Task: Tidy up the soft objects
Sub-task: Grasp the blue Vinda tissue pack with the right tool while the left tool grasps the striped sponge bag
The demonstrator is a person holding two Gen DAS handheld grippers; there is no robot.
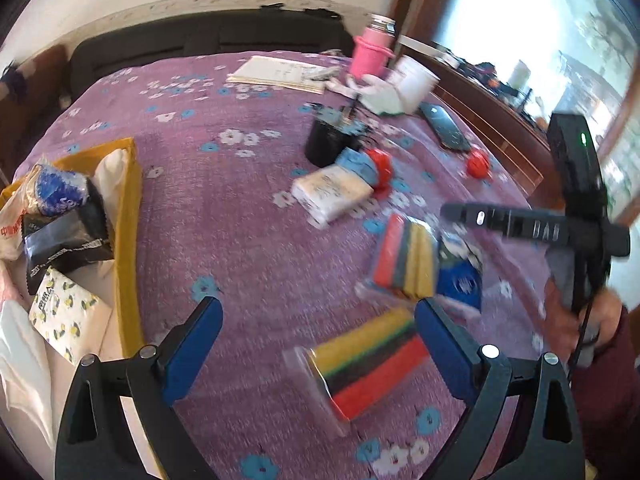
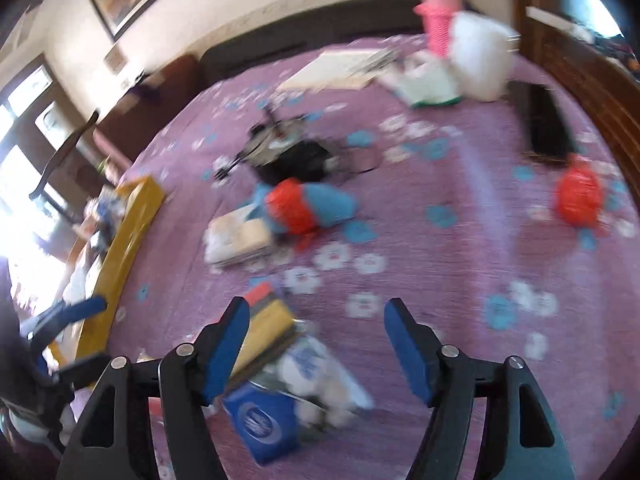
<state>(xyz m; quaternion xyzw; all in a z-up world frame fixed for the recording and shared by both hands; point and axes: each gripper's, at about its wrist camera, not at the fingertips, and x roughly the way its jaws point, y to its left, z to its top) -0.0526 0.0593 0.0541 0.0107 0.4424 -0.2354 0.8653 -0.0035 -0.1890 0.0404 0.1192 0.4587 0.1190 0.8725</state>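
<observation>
On the purple floral bedspread [image 1: 248,240] we count two sponge packs [image 1: 370,364], near right; left gripper [image 1: 318,320] and right gripper [image 2: 316,320] gape wide, empty; yellow box [image 1: 130,216] far left; window [image 1: 532,20] beyond.

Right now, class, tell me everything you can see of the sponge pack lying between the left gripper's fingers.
The sponge pack is a stack of flat sponges in yellow, green, black and red layers, sealed in clear, slightly crinkled plastic wrap. It lies flat and slanted on the purple flowered cloth, one end near the left gripper's right finger; whether they touch is unclear. The jaws stand open, not pressing it. A second, similar pack lies just beyond it.
</observation>
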